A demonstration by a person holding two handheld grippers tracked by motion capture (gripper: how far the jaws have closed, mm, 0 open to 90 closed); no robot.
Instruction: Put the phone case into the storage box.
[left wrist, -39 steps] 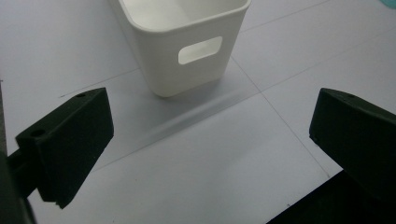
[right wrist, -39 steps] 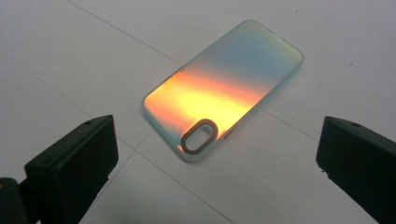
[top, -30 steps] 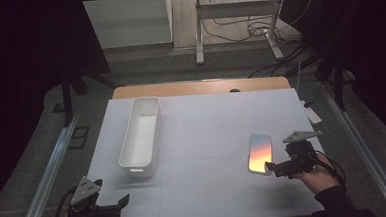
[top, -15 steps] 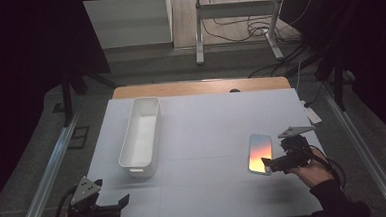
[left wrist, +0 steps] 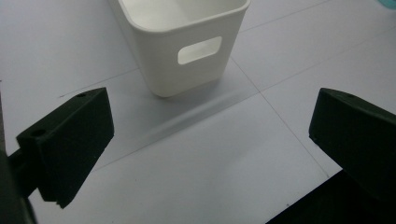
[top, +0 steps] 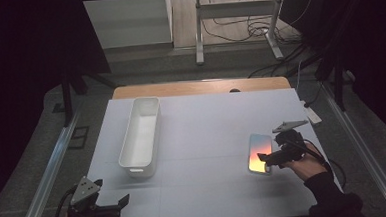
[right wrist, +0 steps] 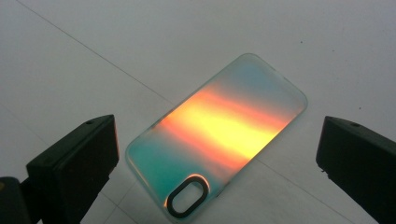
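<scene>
The glossy iridescent plastic phone case (right wrist: 217, 137) lies on a matt white table (top: 207, 133).

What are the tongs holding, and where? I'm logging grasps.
Nothing: the right tongs stand open around the phone case, untouched; the left tongs are open and empty.

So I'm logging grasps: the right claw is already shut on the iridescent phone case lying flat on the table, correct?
Not quite. The right claw is open: in the right gripper view its jaws stand wide apart on either side of the iridescent phone case, touching neither edge. The case does lie flat on the table, as you said.
</scene>
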